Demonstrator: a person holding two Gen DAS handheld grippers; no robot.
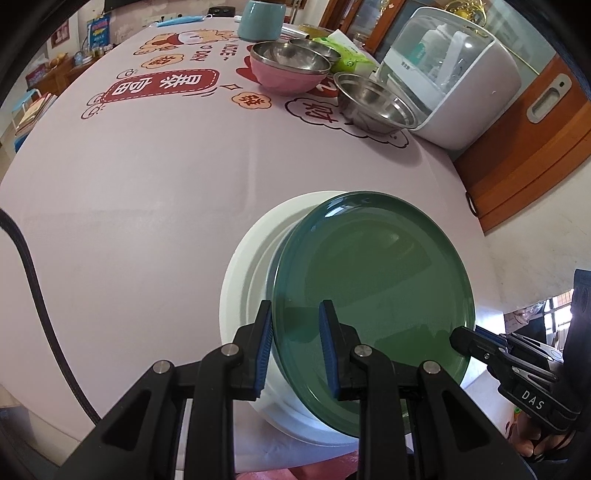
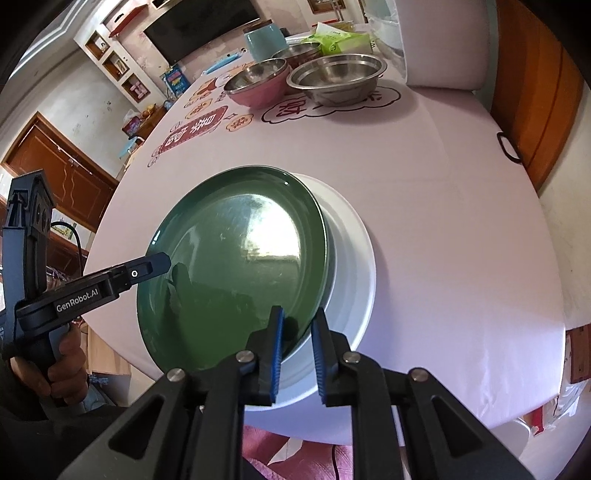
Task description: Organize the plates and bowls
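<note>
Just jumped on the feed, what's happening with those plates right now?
Both grippers are at the green plate, which sits off-centre on the white plate near the table's front edge. The left gripper straddles the green plate's rim on one side, the right gripper on the opposite side; both have a visible gap between the fingers, so neither is clamped. The pink bowl and the steel bowl stand untouched at the far side.

A round tabletop (image 1: 147,192) is seen draped in a pale pink cloth printed with red cartoon labels. At its far edge a light blue cylindrical canister (image 1: 260,20) is placed, with a green paper packet (image 1: 349,55) near it. A white domed appliance with a clear lid (image 1: 450,70) is set at the right edge, beside a brown wooden cabinet (image 1: 535,147). A black television screen (image 2: 201,24) is mounted on the far wall.
</note>
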